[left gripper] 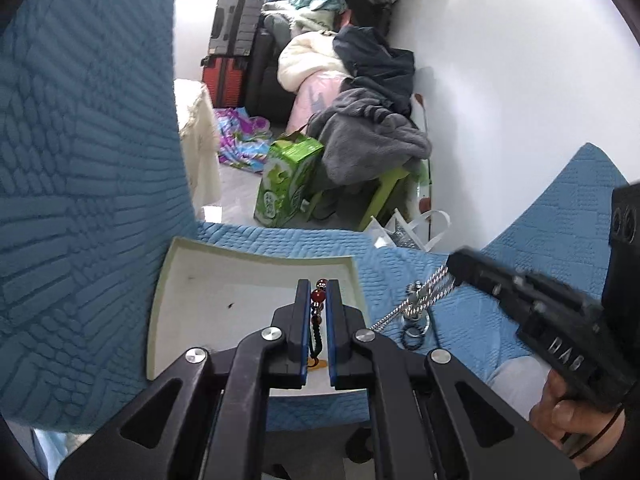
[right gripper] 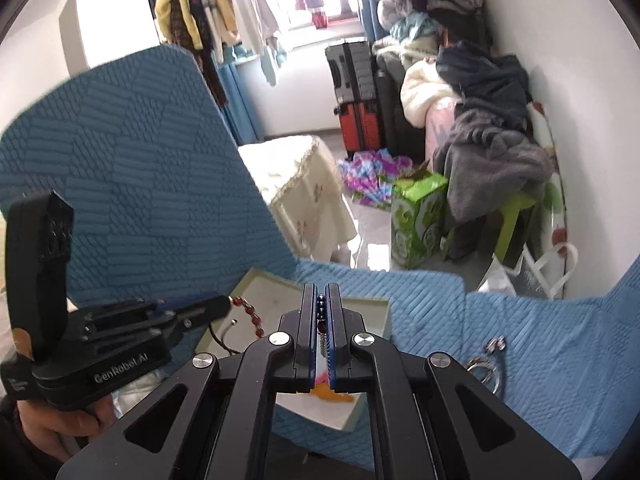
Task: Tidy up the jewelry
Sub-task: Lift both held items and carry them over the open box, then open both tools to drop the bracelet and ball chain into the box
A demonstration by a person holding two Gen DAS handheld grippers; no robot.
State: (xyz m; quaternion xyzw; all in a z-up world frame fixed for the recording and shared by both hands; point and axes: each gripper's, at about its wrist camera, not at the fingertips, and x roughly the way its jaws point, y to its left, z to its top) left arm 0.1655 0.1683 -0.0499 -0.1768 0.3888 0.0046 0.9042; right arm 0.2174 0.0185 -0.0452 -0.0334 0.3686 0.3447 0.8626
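Two shut tools [left gripper: 318,292] [right gripper: 321,296] pinch round glossy beads [left gripper: 317,298] over a square tray [left gripper: 176,304].

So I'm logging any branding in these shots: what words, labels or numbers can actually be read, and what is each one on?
"GenRobot.AI": raised letters on the body of the left gripper, seen in the right wrist view.
Raised letters on the body of the right gripper, seen in the left wrist view: upside down and blurred, not readable.
Print on the green carton: too small and blurred to read.
No other text shows.
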